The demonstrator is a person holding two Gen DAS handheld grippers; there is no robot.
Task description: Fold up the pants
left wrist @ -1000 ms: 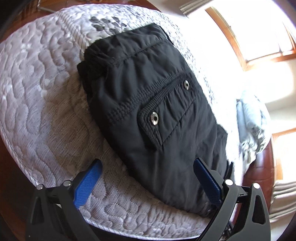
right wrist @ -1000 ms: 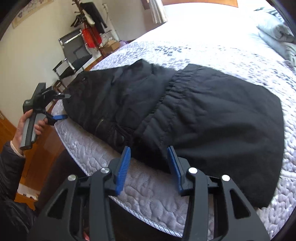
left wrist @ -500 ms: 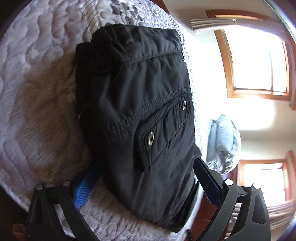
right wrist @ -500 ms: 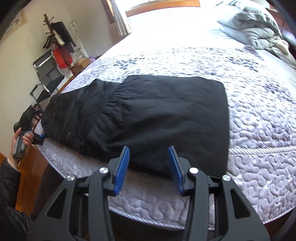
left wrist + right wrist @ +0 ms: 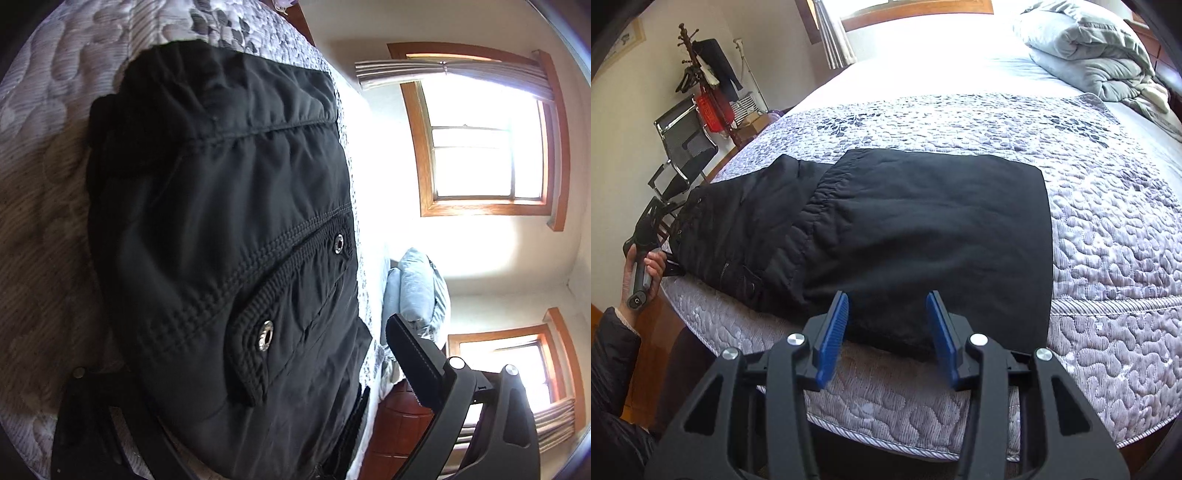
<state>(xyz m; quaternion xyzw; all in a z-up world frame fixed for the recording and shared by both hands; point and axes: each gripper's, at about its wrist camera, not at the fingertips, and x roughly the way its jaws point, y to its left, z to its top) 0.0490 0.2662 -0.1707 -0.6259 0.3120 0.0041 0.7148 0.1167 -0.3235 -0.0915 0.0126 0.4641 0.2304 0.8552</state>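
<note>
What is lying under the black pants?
The black pants lie flat on a grey quilted bedspread, which shows all around them. Anything hidden between the folded layers cannot be seen.

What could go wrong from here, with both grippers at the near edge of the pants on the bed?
1. The pants are already doubled, so the open right gripper, its pads astride the near hem, may pinch only the top layer and pull the stack apart.
2. The left gripper has one finger hidden under the thick waist end; whether it grips is unclear, and a lift could slip.
3. The pants lie near the edge of the mattress; a tug could drag them off.
</note>
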